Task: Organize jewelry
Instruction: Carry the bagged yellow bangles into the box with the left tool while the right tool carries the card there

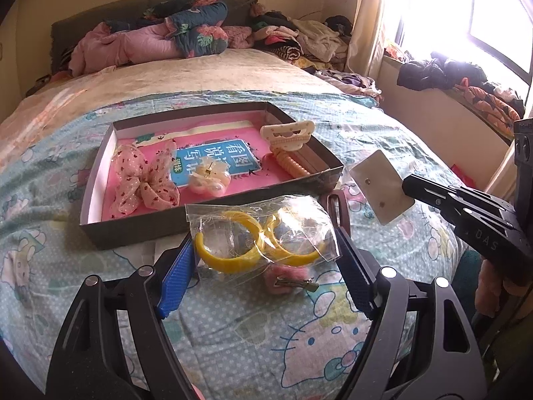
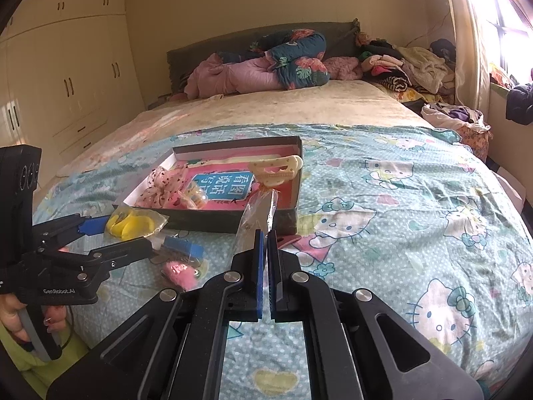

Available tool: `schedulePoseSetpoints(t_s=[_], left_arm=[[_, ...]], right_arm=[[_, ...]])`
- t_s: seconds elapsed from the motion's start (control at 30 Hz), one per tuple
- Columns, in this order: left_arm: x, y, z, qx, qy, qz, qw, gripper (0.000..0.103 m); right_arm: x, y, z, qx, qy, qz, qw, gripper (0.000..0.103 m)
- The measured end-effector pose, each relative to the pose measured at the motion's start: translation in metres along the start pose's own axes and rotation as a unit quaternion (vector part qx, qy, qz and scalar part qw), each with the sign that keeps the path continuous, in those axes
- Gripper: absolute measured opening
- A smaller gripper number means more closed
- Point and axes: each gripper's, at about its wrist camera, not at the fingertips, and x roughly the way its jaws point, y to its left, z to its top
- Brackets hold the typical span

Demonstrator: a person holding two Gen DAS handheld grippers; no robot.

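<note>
A shallow grey box (image 1: 100, 233) with a pink lining lies on the bed and holds a pink bow (image 1: 143, 180), a pale flower piece (image 1: 208, 178), a cream hair clip (image 1: 288, 135) and an orange comb (image 1: 293, 165). My left gripper (image 1: 266, 246) is shut on a clear bag of yellow hoop earrings (image 1: 253, 243), just in front of the box. My right gripper (image 2: 267, 233) is shut on a white earring card (image 1: 383, 186) in a clear sleeve, held up right of the box. The card also shows edge-on in the right wrist view (image 2: 260, 213). A pink fluffy clip (image 1: 286, 280) lies under the bag.
The Hello Kitty sheet (image 2: 399, 233) covers the near bed. Pillows and quilts (image 1: 166, 40) lie at the headboard, clothes are piled at the far right (image 1: 316, 40). A dark pink item (image 1: 339, 206) lies beside the box. Wardrobes (image 2: 66, 83) stand at left.
</note>
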Motion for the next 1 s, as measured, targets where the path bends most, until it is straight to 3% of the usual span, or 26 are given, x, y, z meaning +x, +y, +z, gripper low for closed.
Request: schedulePoseSetpoints(t_s=[0.4,1.0], left_arm=[[-0.002,0.024,0.019,-0.024,-0.021,0.015,0.9994,0.069],[0.008,0.1,0.051,-0.076,-0.037,0.083,0.993,0.069]], right_arm=[[0.009,0.009,0.02,-0.017,-0.012,0.005,1.0,0.003],[0.069,0.038,0.066,-0.051,-0.012,0.027,0.998,0.003]])
